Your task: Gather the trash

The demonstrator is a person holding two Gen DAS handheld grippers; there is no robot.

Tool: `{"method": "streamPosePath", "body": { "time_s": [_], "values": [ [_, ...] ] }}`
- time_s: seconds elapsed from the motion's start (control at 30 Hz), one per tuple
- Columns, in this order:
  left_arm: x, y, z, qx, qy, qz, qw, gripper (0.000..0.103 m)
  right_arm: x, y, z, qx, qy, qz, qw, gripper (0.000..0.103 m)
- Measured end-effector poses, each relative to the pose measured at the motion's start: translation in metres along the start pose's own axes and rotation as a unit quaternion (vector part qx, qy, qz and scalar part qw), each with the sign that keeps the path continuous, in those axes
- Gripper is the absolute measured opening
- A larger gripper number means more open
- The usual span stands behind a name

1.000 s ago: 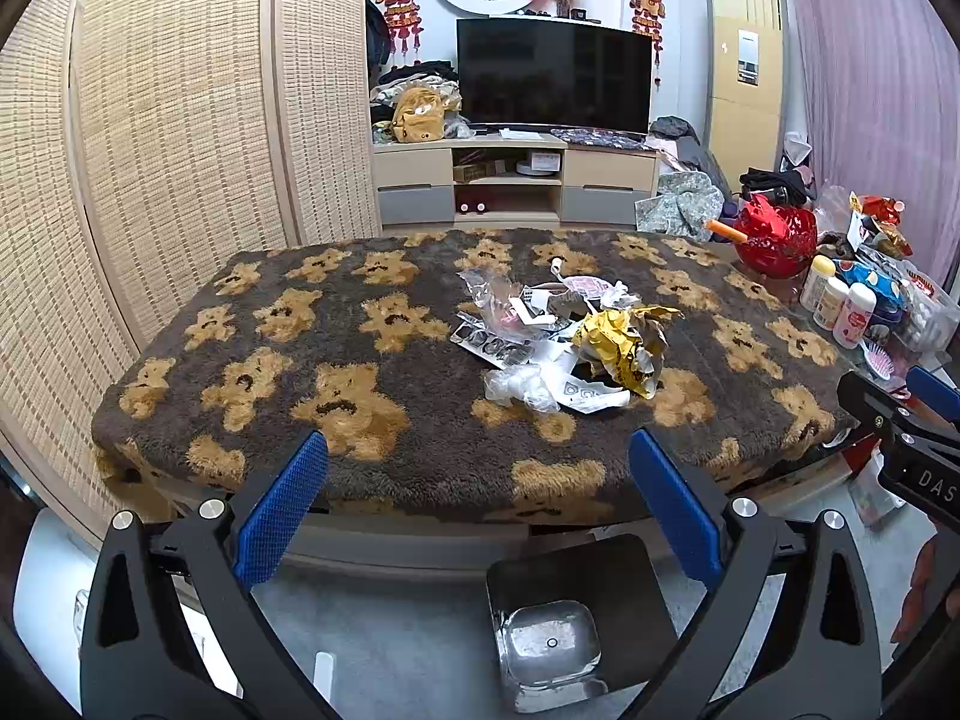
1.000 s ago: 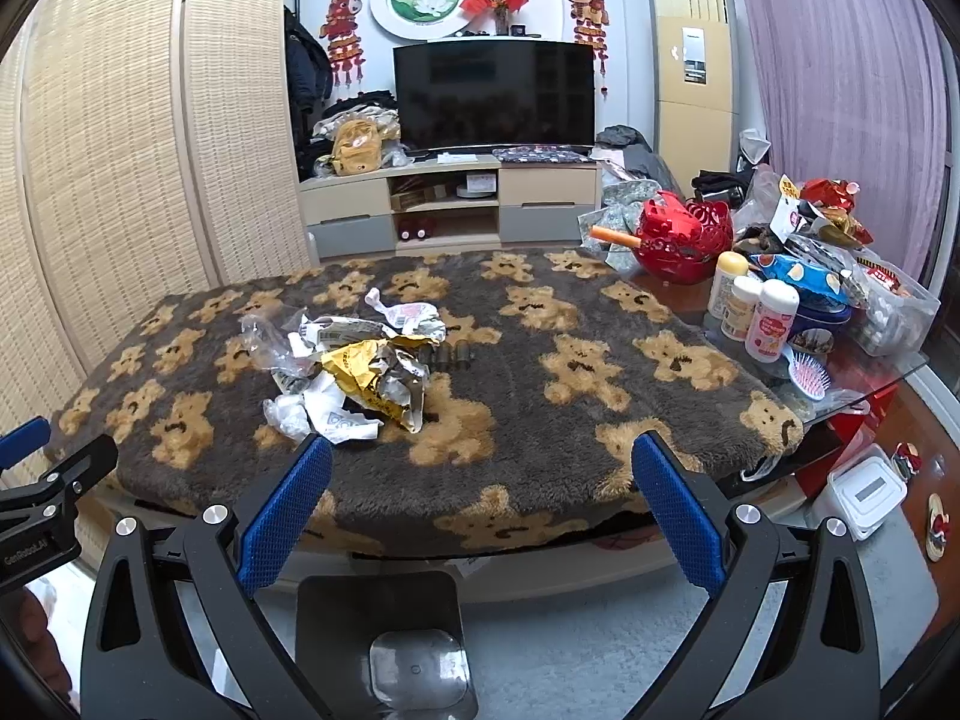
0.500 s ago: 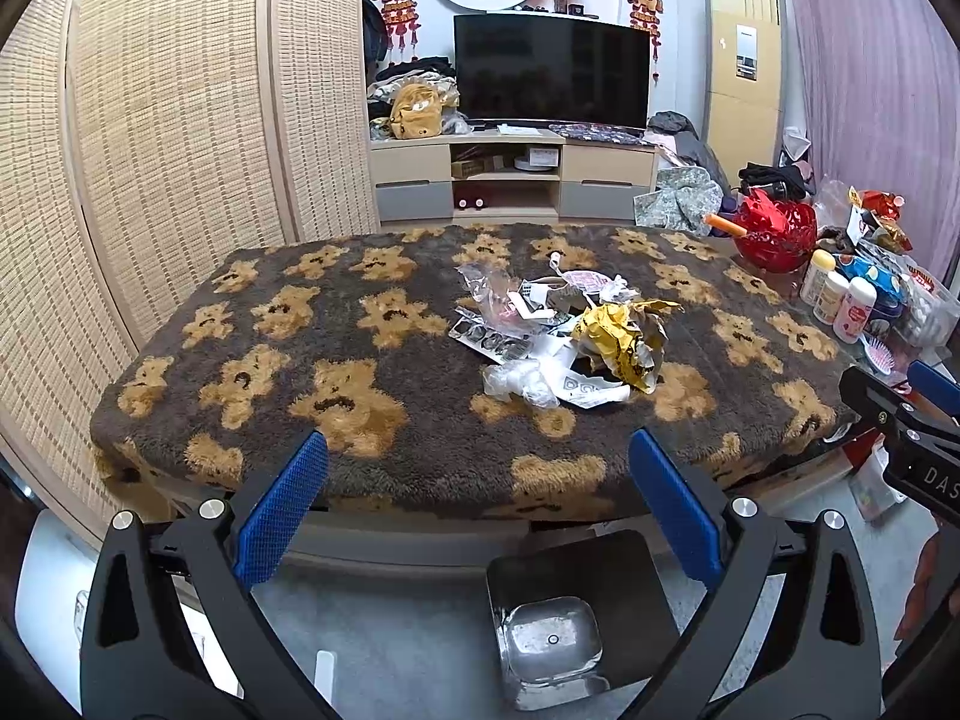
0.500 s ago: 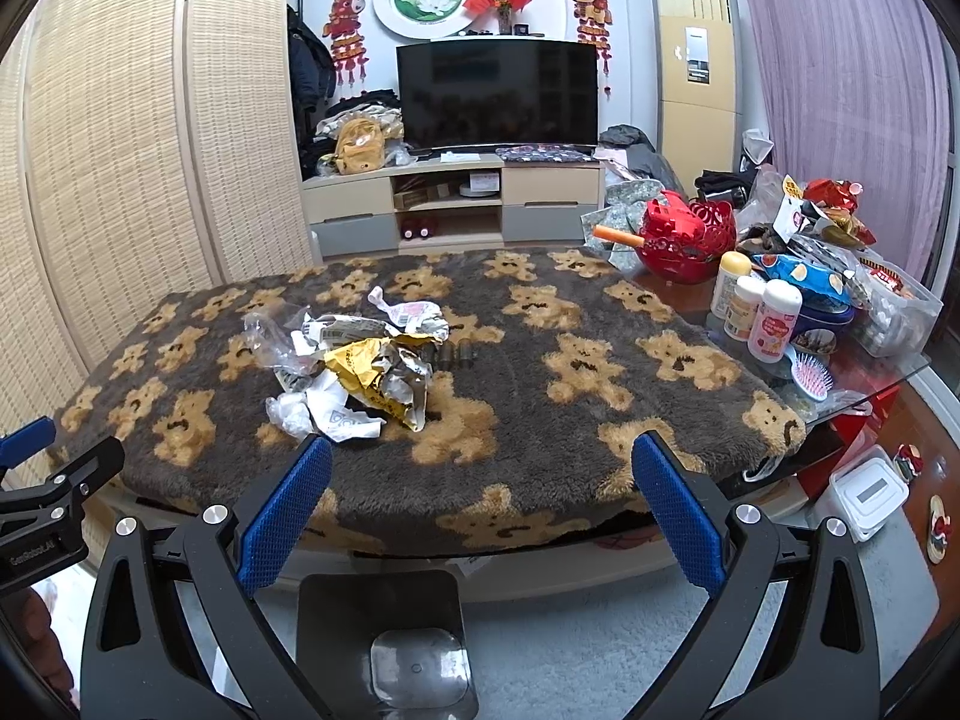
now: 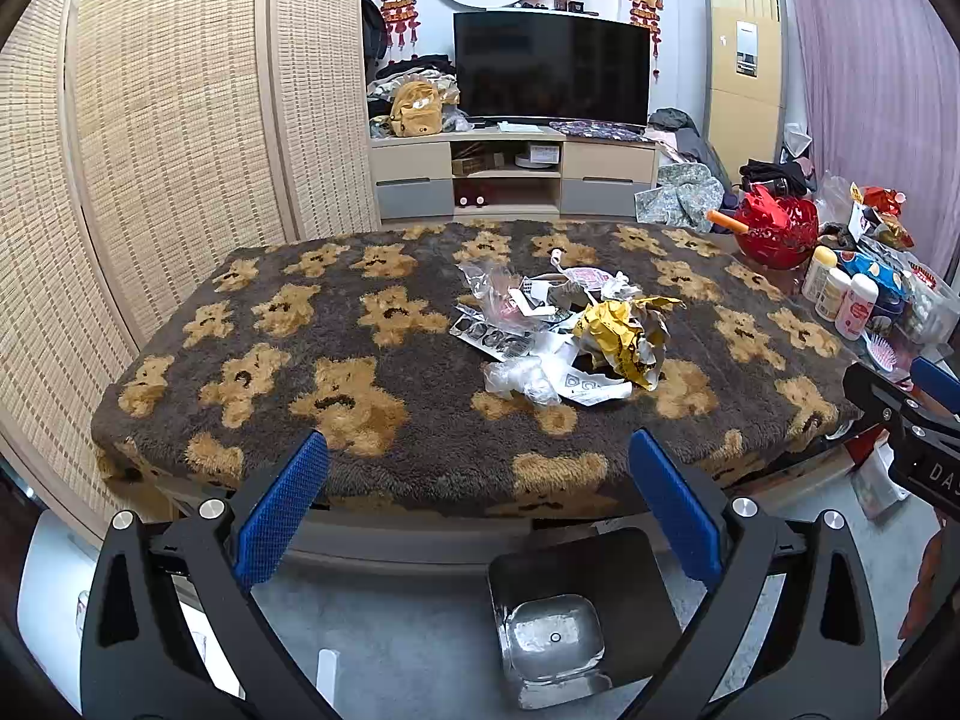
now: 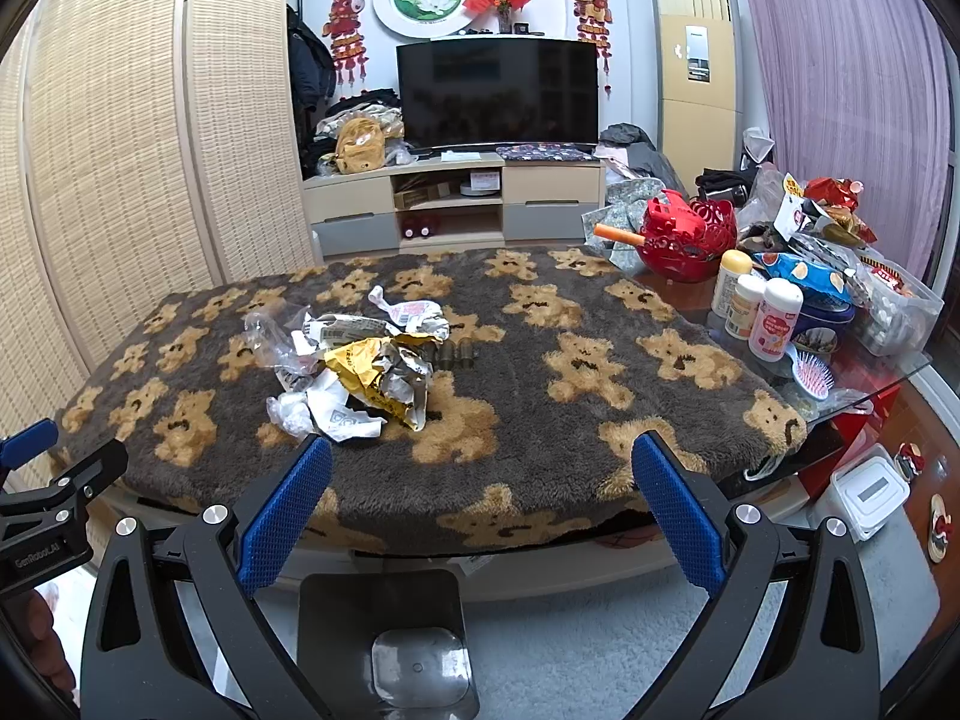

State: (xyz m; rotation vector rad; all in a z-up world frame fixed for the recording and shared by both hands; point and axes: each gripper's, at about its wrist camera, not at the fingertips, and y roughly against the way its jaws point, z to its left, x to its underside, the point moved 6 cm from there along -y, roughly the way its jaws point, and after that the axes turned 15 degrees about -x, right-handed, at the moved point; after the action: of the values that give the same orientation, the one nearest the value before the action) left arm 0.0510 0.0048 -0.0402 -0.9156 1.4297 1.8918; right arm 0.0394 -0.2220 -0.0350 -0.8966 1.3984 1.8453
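Ok so from where I'm sitting, both tongs hang out in front of the near table edge, not touching anything. My left gripper (image 5: 478, 477) has its blue-padded fingers (image 5: 281, 507) spread wide apart with nothing between them, and my right gripper (image 6: 482, 477) is the same, wide apart and empty. In the right view I can see the left one off at the left edge.

The trash is a loose heap of crumpled wrappers (image 5: 561, 333) sitting on the fuzzy brown blanket with tan teddy bears (image 5: 336, 360) that covers the table. It's a bit right of centre in the left view and left of centre in the right view (image 6: 354, 360). The biggest bit is a scrunched yellow and silver foil bag (image 5: 627, 339), with clear plastic film (image 5: 519, 378) and a white printed paper scrap (image 5: 591, 387) on the near side of the heap.

Down on the floor just under the near edge there's a black square bin with a shiny clear liner (image 5: 555, 639), between the two grippers.
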Motion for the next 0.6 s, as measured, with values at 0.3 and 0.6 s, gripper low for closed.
{"method": "streamPosePath", "body": {
  "time_s": [0.3, 0.6],
  "values": [
    [0.001, 0.0, 0.0, -0.001, -0.002, 0.0, 1.0, 0.095, 0.001, 0.0, 0.002, -0.001, -0.001, 0.003, 1.0, 0.1],
    [0.008, -0.012, -0.001, 0.006, -0.014, 0.014, 0.9998, 0.095, 0.008, -0.01, -0.009, 0.006, -0.008, 0.025, 1.0, 0.1]
  ]
}}
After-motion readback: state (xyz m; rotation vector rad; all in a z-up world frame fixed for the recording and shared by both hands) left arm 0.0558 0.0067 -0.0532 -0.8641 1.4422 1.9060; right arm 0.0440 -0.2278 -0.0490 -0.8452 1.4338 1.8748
